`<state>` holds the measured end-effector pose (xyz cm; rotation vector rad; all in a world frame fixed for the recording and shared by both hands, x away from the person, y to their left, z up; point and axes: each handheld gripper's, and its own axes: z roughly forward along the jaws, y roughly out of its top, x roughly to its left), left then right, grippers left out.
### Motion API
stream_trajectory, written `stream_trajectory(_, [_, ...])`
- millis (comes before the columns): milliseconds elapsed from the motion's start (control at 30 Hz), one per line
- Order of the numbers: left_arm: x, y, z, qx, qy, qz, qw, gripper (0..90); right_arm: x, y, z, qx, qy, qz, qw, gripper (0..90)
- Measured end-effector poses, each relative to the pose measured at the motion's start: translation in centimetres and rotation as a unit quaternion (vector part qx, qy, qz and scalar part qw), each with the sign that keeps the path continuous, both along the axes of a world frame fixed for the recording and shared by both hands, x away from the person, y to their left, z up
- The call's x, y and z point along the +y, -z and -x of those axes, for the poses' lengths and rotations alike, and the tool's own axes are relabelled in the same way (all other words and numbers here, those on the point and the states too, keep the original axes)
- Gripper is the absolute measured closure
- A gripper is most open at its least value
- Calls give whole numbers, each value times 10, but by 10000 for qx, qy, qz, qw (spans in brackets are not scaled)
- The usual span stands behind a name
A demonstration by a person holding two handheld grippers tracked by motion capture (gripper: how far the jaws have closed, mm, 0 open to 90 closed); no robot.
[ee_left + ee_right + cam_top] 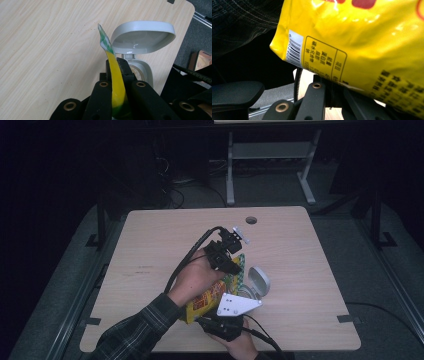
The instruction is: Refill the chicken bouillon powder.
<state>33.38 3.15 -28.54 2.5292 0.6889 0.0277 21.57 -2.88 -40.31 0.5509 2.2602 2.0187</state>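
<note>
Over surface [150, 250], yellow bag [362, 37] pinched at both ends, left claw [117, 75] clamped on top edge, right claw [332, 85] clamped on bottom, grey tub [140, 40] w/ lid up beside.

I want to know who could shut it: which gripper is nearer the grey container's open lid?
Left. The left gripper pinches the bag's top beside the lid; the right gripper holds the yellow bag's bottom, farther off.

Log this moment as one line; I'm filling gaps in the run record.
left gripper: shut on yellow bag top edge | right gripper: shut on bag bottom | grey container: lid open, on table
</note>
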Motion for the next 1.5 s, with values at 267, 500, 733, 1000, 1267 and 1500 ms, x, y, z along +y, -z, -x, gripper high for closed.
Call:
stream_trajectory(267, [0,0,0,3,2,-1,10000,897,0,0,0,6,-3,1,10000,900])
stream_trajectory(500, [2,1,0,21,-9,19,10000,897,1,1,0,6,-13,15,10000,900])
stream_trajectory(733, [3,1,1,-23,-16,55,10000,897,1,1,0,5,-34,30,10000,900])
stream_trajectory(1000, [6,1,3,-54,-16,154,9999,897,2,3,0,33,-83,51,9999,900])
stream_trajectory(1267, [13,1,4,-41,-26,304,9995,898,4,6,-2,110,-140,93,9998,900])
stream_trajectory(1500, [18,-1,6,-24,-17,413,9991,898,6,8,-2,132,-185,123,9997,900])
